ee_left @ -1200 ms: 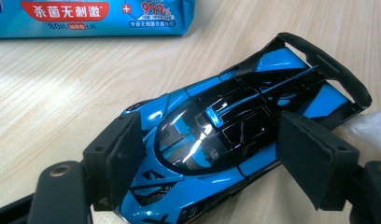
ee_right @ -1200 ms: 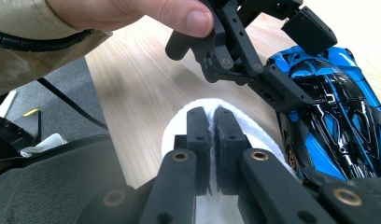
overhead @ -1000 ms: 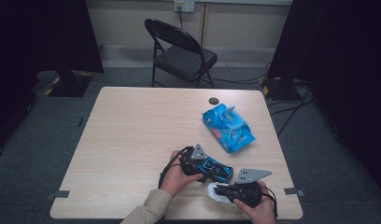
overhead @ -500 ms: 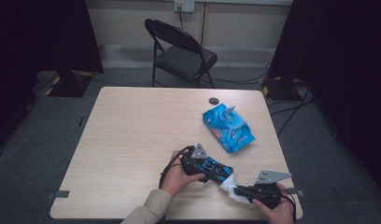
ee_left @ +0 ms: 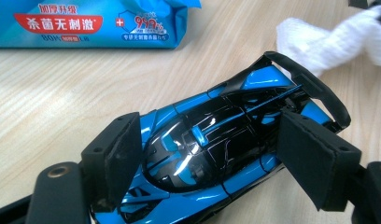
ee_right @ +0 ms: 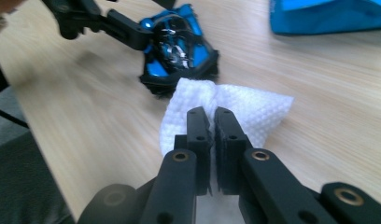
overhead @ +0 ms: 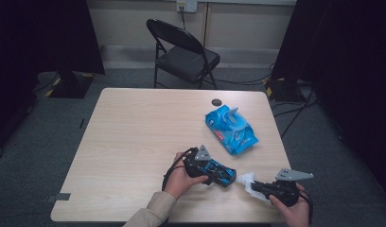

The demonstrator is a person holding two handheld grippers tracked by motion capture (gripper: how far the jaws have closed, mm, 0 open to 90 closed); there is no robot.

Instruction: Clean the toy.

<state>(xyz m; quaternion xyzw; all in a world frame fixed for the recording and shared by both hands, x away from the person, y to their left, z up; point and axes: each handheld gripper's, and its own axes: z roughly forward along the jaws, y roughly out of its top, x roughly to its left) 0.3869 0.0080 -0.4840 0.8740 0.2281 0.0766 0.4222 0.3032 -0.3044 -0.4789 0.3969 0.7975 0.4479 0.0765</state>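
- Blue and black toy car [ee_left: 216, 140] is sitting between the pads of the left gripper [overhead: 224, 176], one pad pressed against each flank, so that gripper is clamped on the car's body. From above the car [overhead: 218, 172] is at the near edge of the tabletop [overhead: 144, 137], a bit right of centre.
- In the left gripper view the car's black rear wing points toward the wipe, and its roof faces up.
- White wet wipe [ee_right: 226, 116] is pinched in the right gripper [ee_right: 213, 114], whose jaws are almost fully together with just the cloth between them. The wipe bunches up at the pinch and fans out past the tips.
- From above, the wipe [overhead: 248, 182] sits just right of the car, very close to its end; can't tell if they actually touch. The right gripper [overhead: 257, 185] is near the right corner of the tabletop, pointing left at the car.
- Blue pack of wipes [overhead: 230, 130] lies further back, right of centre, well apart from both grippers, with its flap standing open.
- Small dark round thing [overhead: 216, 101] is on the tabletop just beyond the pack, too small to tell what it is.
- Black folding chair [overhead: 181, 54] stands past the far edge of the tabletop.
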